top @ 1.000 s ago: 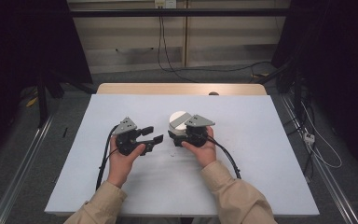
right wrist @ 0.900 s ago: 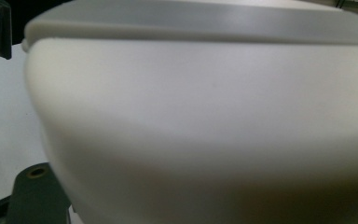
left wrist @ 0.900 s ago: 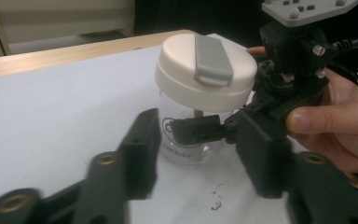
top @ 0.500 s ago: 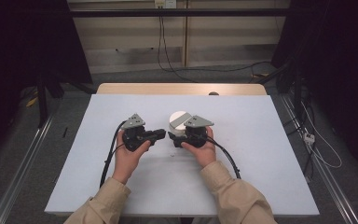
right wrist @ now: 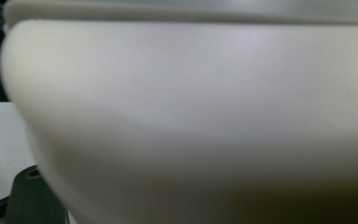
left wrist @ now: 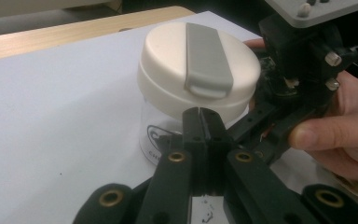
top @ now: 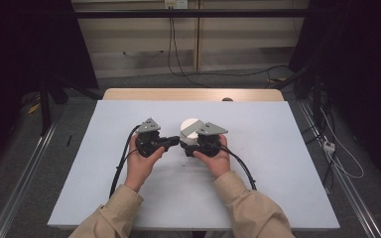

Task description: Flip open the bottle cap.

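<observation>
With my right tool (top: 187, 145) clamped on the clear jar (left wrist: 161, 133) mid-table (top: 278, 148), its cream lid (left wrist: 168, 70) just right of my left tool (left wrist: 200, 122), whose jaws have just closed empty, I judge left nearer.

Cream lid (left wrist: 199, 74) with a grey strip, clear jar (left wrist: 154, 135) with dark print, white counter (top: 278, 148), black fingers (left wrist: 200, 140).
</observation>
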Motion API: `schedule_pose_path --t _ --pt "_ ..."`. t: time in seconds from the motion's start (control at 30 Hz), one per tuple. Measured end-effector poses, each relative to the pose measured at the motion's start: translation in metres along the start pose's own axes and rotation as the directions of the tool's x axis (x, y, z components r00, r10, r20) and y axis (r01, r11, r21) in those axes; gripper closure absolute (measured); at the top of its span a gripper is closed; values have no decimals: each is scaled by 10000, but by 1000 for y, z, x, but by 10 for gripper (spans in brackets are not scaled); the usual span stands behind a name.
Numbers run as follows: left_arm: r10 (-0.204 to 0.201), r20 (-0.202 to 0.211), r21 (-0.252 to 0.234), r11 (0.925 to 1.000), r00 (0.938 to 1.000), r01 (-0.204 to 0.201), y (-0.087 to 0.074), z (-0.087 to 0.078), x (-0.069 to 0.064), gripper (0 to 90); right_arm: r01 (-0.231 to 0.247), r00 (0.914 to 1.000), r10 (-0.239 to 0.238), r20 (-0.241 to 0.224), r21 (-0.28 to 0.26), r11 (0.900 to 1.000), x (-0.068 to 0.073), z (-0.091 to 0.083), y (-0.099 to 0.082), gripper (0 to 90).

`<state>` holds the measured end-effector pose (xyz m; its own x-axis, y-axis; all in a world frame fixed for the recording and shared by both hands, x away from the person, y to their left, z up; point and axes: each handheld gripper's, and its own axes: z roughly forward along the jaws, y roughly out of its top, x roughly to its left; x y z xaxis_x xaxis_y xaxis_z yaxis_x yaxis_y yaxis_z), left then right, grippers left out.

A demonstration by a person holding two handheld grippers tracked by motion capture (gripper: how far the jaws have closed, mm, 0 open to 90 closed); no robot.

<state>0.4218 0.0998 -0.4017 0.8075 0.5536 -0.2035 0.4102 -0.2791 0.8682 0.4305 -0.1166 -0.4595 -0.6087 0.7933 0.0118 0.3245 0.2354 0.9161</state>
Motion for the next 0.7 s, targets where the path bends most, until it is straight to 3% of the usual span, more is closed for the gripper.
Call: schedule_pose_path --t 0.7 --pt "-66 -78 95 9999 9999 66 3 7 -1 900 14 10000 -14 -1 -18 10000 -1 1 0 183"
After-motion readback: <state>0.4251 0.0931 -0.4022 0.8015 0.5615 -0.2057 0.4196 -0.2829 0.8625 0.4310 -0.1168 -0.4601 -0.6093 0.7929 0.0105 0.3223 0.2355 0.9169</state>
